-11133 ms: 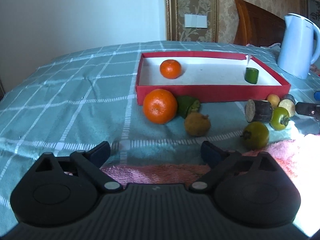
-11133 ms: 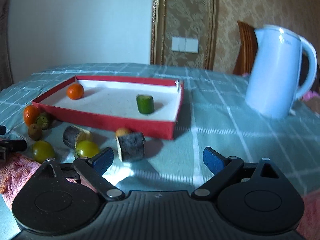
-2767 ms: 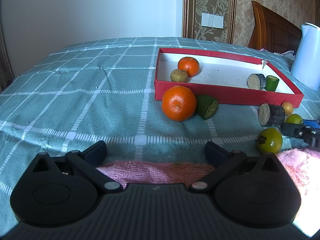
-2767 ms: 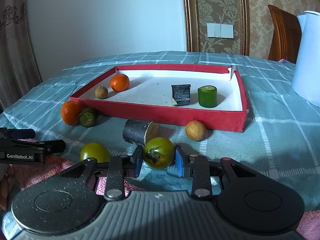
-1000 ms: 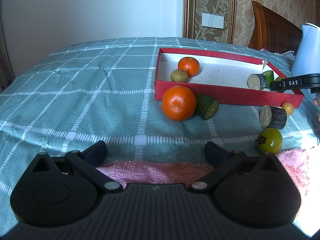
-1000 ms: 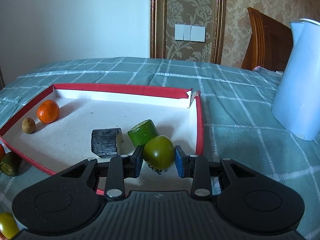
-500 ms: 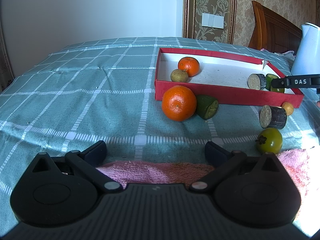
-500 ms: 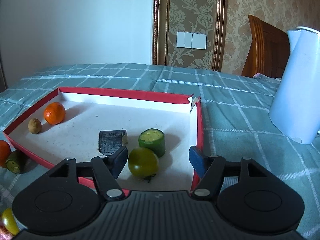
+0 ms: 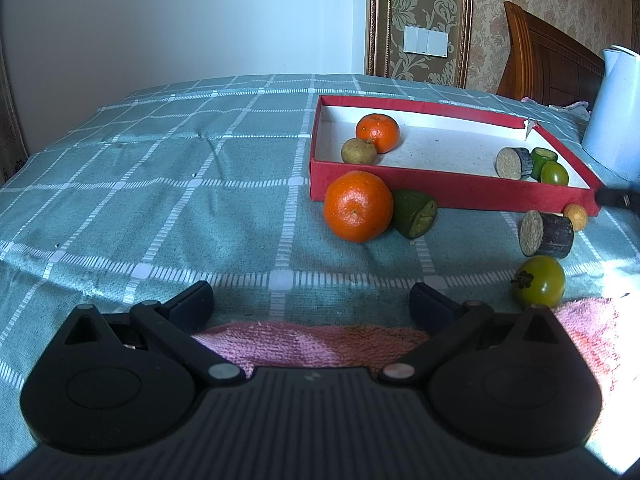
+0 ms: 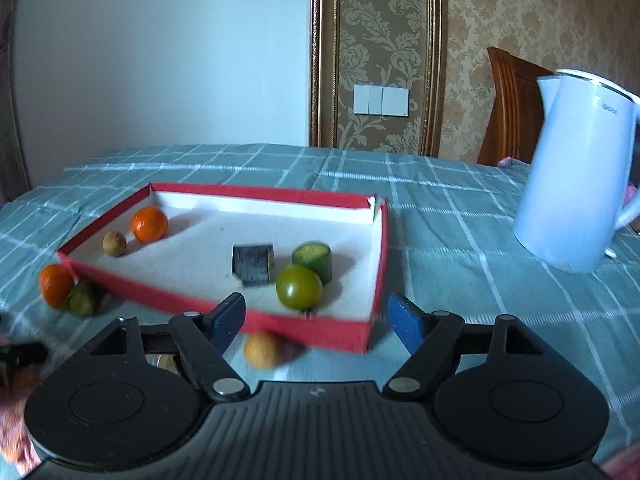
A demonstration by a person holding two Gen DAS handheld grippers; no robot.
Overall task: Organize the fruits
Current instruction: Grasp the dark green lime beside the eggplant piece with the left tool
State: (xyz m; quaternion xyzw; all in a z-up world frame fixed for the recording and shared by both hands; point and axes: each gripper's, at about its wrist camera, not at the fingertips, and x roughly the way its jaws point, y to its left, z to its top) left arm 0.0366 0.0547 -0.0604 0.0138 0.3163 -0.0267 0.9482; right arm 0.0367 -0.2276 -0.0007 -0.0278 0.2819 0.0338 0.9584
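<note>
Fruits sit partly in the red box (image 10: 376,248); my right claw (image 10: 316,316) is opening, empty, above its near wall, left claw (image 9: 312,300) released. Clipping that wall could scatter them.

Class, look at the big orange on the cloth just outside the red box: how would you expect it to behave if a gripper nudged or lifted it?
The big orange is round, so a nudge would probably roll it. The green piece touching its side may block rolling that way. Its dimpled peel likely grips well, though its width needs open jaws.
</note>
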